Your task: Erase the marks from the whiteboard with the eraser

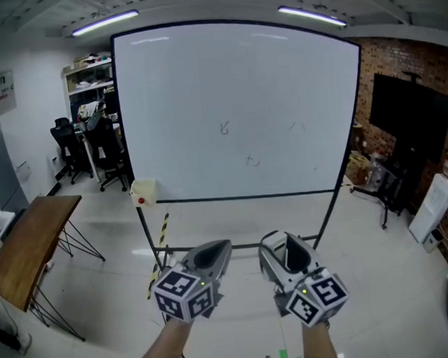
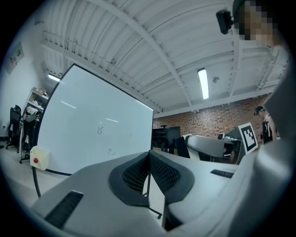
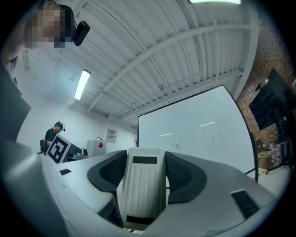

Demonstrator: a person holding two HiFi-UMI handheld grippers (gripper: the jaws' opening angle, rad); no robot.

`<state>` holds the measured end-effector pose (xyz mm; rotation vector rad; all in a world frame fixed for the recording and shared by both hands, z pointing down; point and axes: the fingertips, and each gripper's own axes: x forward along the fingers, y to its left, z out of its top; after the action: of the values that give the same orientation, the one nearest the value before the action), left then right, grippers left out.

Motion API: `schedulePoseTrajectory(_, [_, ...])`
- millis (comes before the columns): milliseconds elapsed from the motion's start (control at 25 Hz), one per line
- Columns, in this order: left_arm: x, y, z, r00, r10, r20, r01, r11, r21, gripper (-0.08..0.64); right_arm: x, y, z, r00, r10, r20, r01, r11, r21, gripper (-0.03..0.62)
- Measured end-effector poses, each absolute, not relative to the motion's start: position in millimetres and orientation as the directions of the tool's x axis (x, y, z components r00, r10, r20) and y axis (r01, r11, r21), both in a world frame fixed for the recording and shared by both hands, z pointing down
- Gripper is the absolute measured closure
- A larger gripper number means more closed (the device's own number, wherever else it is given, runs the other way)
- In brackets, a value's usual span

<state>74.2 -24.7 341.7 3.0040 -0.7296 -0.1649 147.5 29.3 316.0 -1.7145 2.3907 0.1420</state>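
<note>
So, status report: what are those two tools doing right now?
Left tool shut, empty. Right tool shut on eraser. Whiteboard ahead, marks not yet wiped, tools apart from it. Nothing in between.

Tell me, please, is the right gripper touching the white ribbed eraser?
Touching: the right gripper view shows the right gripper with dark pads against the eraser.

An office workspace: standing whiteboard (image 1: 235, 113), office chairs (image 1: 110, 153), shelving (image 1: 89, 75) and a brick wall (image 1: 402, 59).

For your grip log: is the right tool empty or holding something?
Holding. The right tool is shut on the white eraser, clamped between its jaws.
</note>
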Motion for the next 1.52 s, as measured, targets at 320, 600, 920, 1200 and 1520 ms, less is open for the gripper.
schedulePoseTrajectory(320, [145, -147, 344, 0.843, -0.529, -0.098, -0.523, -0.848, 0.078, 0.568, 223, -102, 317, -0.386, -0.895, -0.225, -0.913, 0.405, -0.043, 0.328])
schedulePoseTrajectory(600, [145, -210, 337, 0.850, -0.516, -0.103, -0.511, -0.857, 0.075, 0.568, 216, -159, 308, -0.378, -0.896, -0.233, -0.920, 0.391, -0.013, 0.328])
schedulePoseTrajectory(920, [152, -319, 330, 0.875, -0.467, -0.124, -0.466, -0.884, 0.041, 0.568, 216, -263, 301, -0.294, -0.929, -0.223, -0.955, 0.293, 0.038, 0.328])
schedulePoseTrajectory(1200, [140, -387, 308, 0.899, -0.419, -0.131, -0.419, -0.908, 0.028, 0.568, 201, -330, 279, -0.218, -0.952, -0.214, -0.975, 0.203, 0.093, 0.328])
schedulePoseTrajectory(1520, [136, -448, 298, 0.852, -0.509, -0.120, -0.511, -0.860, 0.020, 0.568, 219, -405, 270, -0.233, -0.947, -0.222, -0.966, 0.199, 0.164, 0.328])
